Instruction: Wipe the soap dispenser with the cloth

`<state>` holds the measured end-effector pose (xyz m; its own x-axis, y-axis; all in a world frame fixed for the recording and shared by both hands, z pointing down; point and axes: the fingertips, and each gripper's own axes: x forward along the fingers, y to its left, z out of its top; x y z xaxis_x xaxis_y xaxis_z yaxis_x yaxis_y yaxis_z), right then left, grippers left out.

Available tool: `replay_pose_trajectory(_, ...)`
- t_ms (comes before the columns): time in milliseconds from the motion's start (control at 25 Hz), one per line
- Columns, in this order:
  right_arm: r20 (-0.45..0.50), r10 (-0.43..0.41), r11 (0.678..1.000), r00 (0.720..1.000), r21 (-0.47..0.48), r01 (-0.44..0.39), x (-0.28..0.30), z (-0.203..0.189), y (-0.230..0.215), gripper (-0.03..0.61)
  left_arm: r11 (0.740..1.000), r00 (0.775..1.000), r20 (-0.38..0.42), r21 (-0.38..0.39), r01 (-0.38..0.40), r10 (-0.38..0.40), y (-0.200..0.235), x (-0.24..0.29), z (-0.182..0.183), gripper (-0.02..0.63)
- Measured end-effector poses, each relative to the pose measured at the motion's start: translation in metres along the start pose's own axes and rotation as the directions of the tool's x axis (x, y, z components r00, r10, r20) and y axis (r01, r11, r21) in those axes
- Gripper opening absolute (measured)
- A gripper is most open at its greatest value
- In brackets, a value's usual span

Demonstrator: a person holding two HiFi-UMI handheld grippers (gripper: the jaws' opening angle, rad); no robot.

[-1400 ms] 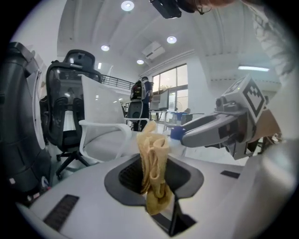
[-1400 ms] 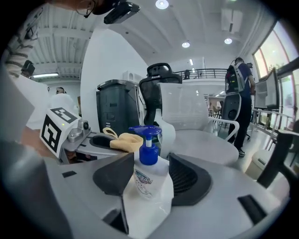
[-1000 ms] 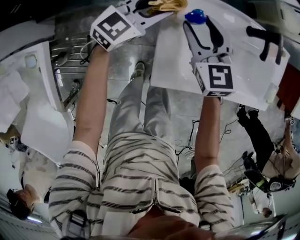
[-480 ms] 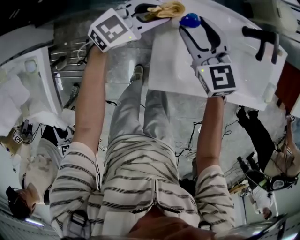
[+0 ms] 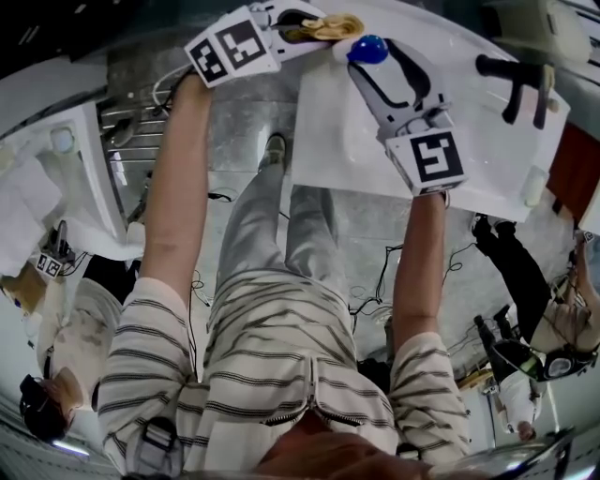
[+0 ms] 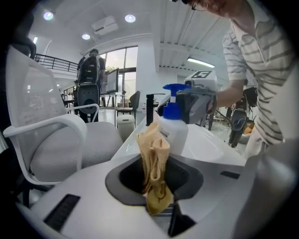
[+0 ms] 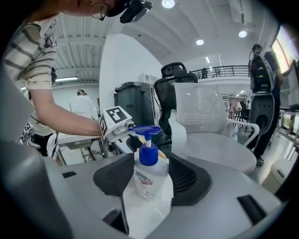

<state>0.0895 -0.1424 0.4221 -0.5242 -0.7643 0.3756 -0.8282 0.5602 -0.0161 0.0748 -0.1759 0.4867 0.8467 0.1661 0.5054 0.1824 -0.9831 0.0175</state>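
At top centre, the left hand-held gripper (image 5: pixel 314 22) pinches the cloth (image 5: pixel 335 25) just left of the soap dispenser (image 5: pixel 367 49), which the right hand-held gripper (image 5: pixel 382 60) clasps.

The soap dispenser (image 7: pixel 148 182), a clear bottle with a blue pump, stands upright, clamped in the right gripper (image 5: pixel 380 56). The crumpled tan cloth (image 6: pixel 154 163), pinched in the left gripper (image 5: pixel 309 23), sits close beside its pump.
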Motion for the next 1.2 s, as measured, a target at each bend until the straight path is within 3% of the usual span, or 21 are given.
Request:
replay_pose_trajectory(240, -0.003, -0.017, 1.0, 1.0, 0.006, 0.017, 0.003, 0.003, 0.001, 0.222, 0.999, 1.0, 0.019, -0.033, -0.008, 0.009, -0.003, -0.007, -0.003, 0.094)
replay_pose_trajectory(680, -0.04, -0.041, 0.999, 0.998, 0.026, 0.042, 0.0, -0.003, 0.001, 0.229, 0.986, 0.991, 0.088, -0.14, -0.092, 0.104, -0.017, -0.023, -0.009, 0.094)
replay_pose_trajectory(1200, -0.008, -0.208, 0.976, 0.978, 0.056, 0.208, 0.004, -0.004, -0.005, 0.225, 0.964, 0.96, 0.171, -0.183, -0.191, 0.222, -0.031, -0.048, 0.014, 0.095)
